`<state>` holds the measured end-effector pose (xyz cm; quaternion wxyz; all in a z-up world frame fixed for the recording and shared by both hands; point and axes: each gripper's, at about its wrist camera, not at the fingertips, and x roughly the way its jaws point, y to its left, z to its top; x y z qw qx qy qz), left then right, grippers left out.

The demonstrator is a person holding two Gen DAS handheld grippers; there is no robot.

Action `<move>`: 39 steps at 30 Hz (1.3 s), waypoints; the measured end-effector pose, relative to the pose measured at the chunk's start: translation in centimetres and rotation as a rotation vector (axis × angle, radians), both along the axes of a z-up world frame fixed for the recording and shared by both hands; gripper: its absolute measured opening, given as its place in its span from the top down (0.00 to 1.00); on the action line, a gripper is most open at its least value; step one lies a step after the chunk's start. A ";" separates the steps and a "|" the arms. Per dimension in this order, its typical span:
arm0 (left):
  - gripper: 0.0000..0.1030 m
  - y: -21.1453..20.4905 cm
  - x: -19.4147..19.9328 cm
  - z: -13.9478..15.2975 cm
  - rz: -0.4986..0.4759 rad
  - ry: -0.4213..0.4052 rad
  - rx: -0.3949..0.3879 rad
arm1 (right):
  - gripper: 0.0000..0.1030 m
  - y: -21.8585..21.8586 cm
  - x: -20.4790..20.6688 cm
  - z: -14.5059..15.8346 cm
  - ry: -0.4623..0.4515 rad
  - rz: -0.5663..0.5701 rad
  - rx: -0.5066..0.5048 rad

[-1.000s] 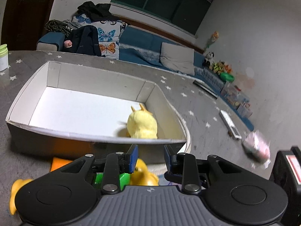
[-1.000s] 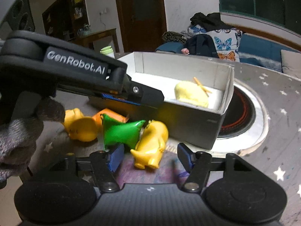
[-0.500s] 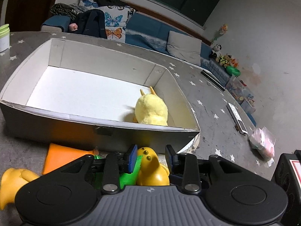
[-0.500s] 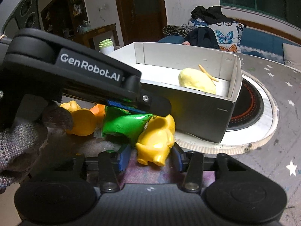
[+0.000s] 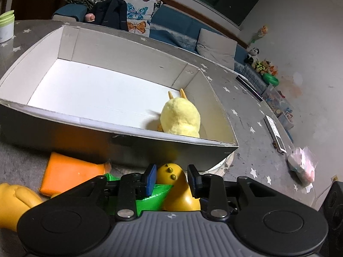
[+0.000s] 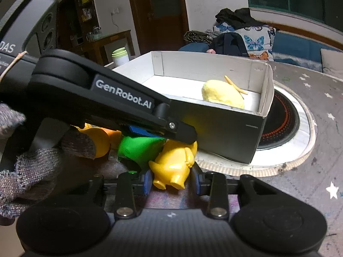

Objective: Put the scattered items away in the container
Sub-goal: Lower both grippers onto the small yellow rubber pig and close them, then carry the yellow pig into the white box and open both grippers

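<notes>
A grey cardboard box (image 5: 107, 124) with a white inside holds a yellow plush (image 5: 181, 117). In front of it lie a yellow pig toy (image 6: 173, 162), a green toy (image 6: 139, 150), an orange piece (image 5: 70, 173) and another yellow toy (image 5: 12, 203). My right gripper (image 6: 171, 182) is shut on the pig's rear end. My left gripper (image 5: 171, 178) hangs open just above the pile, the pig's head (image 5: 171, 171) showing between its fingers and the green toy (image 5: 150, 197) under its left finger. In the right wrist view, a left gripper finger (image 6: 180, 131) crosses over both toys.
A gloved hand (image 6: 32, 171) holds the left gripper. The box (image 6: 214, 111) rests partly on a round hotplate (image 6: 283, 120). A green-lidded cup (image 5: 6, 27) stands beyond the box's left end. A remote (image 5: 275, 132) and a pink bag (image 5: 302, 167) lie to the right.
My right gripper has moved in and narrowed its fingers onto the yellow pig. My left gripper has come down and forward over the green toy and the pig's head, at the same finger gap.
</notes>
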<state>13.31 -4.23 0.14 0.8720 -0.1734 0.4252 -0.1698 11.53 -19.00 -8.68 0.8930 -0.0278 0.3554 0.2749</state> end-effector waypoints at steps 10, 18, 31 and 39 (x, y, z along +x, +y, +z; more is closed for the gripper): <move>0.70 0.8 -1.0 3.1 0.023 -0.072 -0.035 | 0.66 0.0 -1.9 3.6 -0.103 0.024 0.004; 0.70 1.8 0.2 6.6 0.066 -0.163 -0.039 | 0.66 1.1 0.5 6.7 -0.184 0.049 0.021; 0.70 3.9 7.5 3.4 0.143 -0.053 -0.073 | 0.66 3.4 9.0 4.6 -0.083 0.051 0.010; 0.70 4.1 8.2 1.6 0.147 -0.013 -0.079 | 0.66 3.7 9.9 2.7 -0.038 0.044 -0.010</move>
